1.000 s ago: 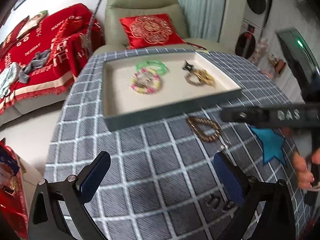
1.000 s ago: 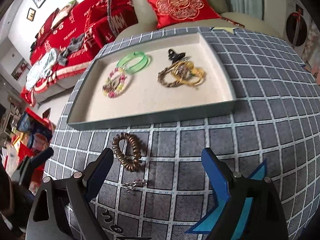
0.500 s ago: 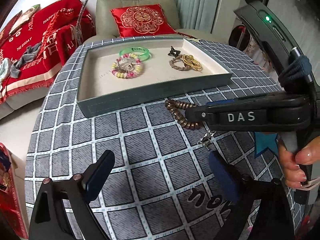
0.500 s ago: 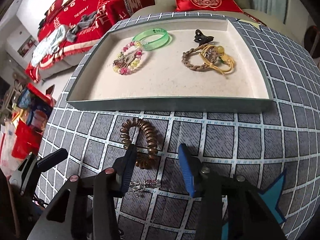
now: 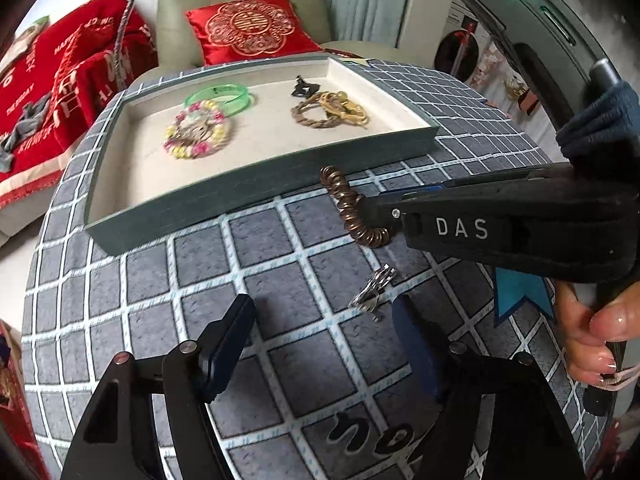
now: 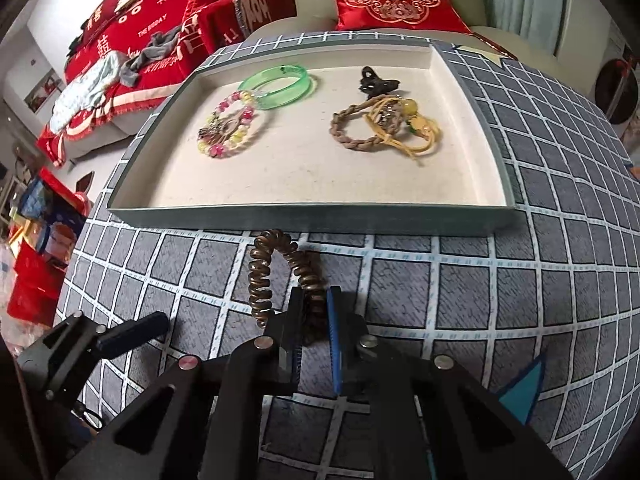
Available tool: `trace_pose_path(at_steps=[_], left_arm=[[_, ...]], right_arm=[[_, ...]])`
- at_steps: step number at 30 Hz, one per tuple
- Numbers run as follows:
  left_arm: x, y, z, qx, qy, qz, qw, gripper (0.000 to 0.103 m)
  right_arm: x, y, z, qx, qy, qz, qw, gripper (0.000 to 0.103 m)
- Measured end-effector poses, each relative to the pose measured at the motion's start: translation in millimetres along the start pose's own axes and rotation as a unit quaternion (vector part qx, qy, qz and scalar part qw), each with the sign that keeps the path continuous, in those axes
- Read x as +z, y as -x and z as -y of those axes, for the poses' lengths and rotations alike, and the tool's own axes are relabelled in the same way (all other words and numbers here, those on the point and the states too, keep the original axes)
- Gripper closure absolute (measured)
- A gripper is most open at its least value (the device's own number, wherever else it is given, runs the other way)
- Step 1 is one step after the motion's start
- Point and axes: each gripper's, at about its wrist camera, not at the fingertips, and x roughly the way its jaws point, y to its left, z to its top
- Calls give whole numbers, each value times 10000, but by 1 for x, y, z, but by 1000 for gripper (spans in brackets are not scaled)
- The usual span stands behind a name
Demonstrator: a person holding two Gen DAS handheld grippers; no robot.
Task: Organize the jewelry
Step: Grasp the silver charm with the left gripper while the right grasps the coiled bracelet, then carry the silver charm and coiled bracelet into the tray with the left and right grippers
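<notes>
The right gripper [image 6: 313, 320] is reaching in low over the checked tablecloth [image 6: 520, 300], fingers pointing toward the tray [image 6: 320, 220], and it's clamping down on the near end of the brown coil hair tie [image 6: 264, 276]. The jaws are nearly together with the coil pinched between them. The rest of the hair tie is looping out in front, with its far end just beside the tray's front wall, outside the tray. In the left wrist view the same gripper [image 5: 372, 208] is coming in sideways from the right, and the person's hand [image 5: 588, 336] is squeezing its handle, painted nails showing.

The left gripper [image 5: 324, 340] is hanging back near the table edge, jaws spread wide and holding nothing. A small silver earring or charm [image 5: 372, 292] is lying on the cloth between its fingertips, closer to the right one.

Inside the tray, a green bangle [image 6: 280, 84], a pink and yellow bead bracelet [image 6: 230, 130], a black hair clip [image 6: 374, 80] and a braided brown bracelet [image 6: 356, 132] tangled with a yellow cord one [image 6: 416, 132] are sitting on the cream lining.
</notes>
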Motion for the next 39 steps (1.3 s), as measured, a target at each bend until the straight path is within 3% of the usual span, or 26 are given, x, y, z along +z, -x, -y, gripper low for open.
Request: trace_pose_path(at_steps=[1,4,6,8,9,11,25,34,39], left_arm=[[0,-1,2,-18,-29,-5,10000,19],[3,-4,10,-44,-199,1,9998,33],[4,-5,13,-80,-230,-2,9997,33],[5,-5,15,-113,-259,4,9996,50],[5,-5,16,-115,-274,5,9996,52],[6,-5,17,-210,-275,12,9994,73],[6,31,-6,-308,83,396,9987,73],[11,52,-27,-185,328,648,9972,73],[10,53,-32,-149,393,666,9969,73]], right_arm=[[0,0,3,12,-37,4,10000,91],[1,0,8,77,-146,15,9999,91],[1,1,11,120,-208,19,9997,91],[1,1,13,157,-261,22,9995,91],[1,1,14,171,-283,24,9994,91],[0,1,15,203,-309,27,9993,91],[-4,19,15,266,-396,293,9984,91],[-10,39,20,343,-507,466,9970,92],[-15,33,18,244,-389,289,9985,91]])
